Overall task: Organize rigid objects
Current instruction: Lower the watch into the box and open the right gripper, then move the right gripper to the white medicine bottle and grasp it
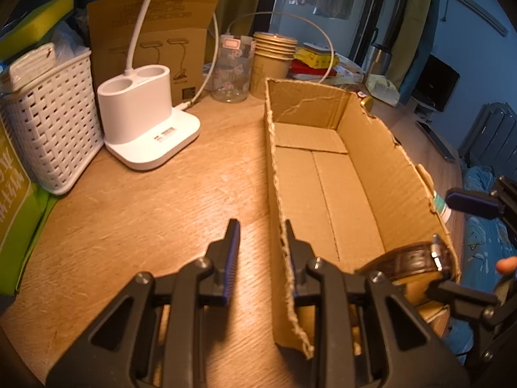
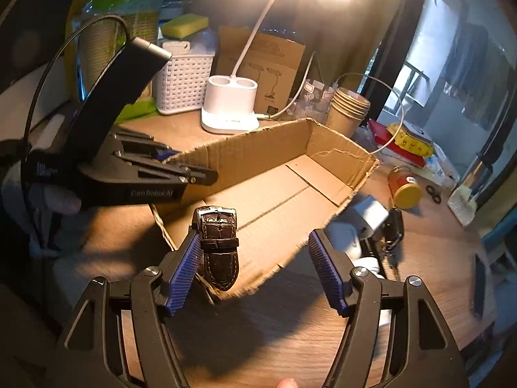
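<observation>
Watch strap [image 2: 219,249], brown leather with a steel buckle, hangs just inside the near corner of the cardboard box [image 2: 278,174], leaning on the left pad of my right hand-held gripper [image 2: 255,271]. Its jaws stand wide apart and the right pad is clear of the strap, so I judge this a release: nothing clamps the watch any more, and it looks ready to slide to the box floor. My left hand-held gripper [image 1: 261,258] is closed thin on the box's near side wall, one finger inside and one outside, most likely to steady the light box on the counter [image 1: 161,200]. Beyond, the box floor is bare. Right of the box lie a white charger block [image 2: 371,213], dark keys [image 2: 392,226] and a yellow-lidded jar [image 2: 405,187], probably next to sort. Farther back stand the lamp base [image 1: 145,123], a white basket [image 1: 51,129] and stacked paper cups [image 1: 271,61].
</observation>
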### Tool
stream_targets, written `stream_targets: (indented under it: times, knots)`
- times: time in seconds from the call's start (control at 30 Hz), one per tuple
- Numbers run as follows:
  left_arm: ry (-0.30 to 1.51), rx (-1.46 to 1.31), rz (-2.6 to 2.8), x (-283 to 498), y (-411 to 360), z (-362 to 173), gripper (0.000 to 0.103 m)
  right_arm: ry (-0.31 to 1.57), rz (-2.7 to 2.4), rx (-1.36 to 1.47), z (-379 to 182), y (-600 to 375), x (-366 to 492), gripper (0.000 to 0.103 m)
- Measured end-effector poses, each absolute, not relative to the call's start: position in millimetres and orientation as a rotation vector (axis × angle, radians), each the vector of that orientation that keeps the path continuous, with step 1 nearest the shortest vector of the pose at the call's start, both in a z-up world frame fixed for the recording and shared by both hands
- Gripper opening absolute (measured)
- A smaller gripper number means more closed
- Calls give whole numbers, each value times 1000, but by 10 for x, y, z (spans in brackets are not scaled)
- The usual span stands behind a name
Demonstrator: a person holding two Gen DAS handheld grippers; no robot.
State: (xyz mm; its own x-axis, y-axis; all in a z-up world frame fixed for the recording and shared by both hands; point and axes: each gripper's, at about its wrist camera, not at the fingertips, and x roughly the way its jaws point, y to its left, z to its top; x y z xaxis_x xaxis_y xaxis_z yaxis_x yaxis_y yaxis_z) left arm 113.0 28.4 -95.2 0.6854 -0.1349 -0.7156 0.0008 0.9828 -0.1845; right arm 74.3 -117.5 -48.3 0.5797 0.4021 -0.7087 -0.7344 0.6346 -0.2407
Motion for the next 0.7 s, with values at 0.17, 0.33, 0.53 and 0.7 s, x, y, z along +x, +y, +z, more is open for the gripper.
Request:
stream_targets:
  times: [0.17, 0.33, 0.53, 0.7]
  knots:
    - [810, -171, -71, 1120, 279, -948, 26, 655, 734, -475, -369, -1352, 777, 71]
    - [812, -171, -72, 1123, 280, -943, 26, 673, 716, -409, -332, -1419, 869, 71]
    - [812, -171, -73, 1123, 282, -941, 26, 665, 673, -377, -317, -1535, 927, 71]
    - [814, -173, -75, 1122, 277, -945, 26, 644, 607, -322, -251, -1739, 1019, 71]
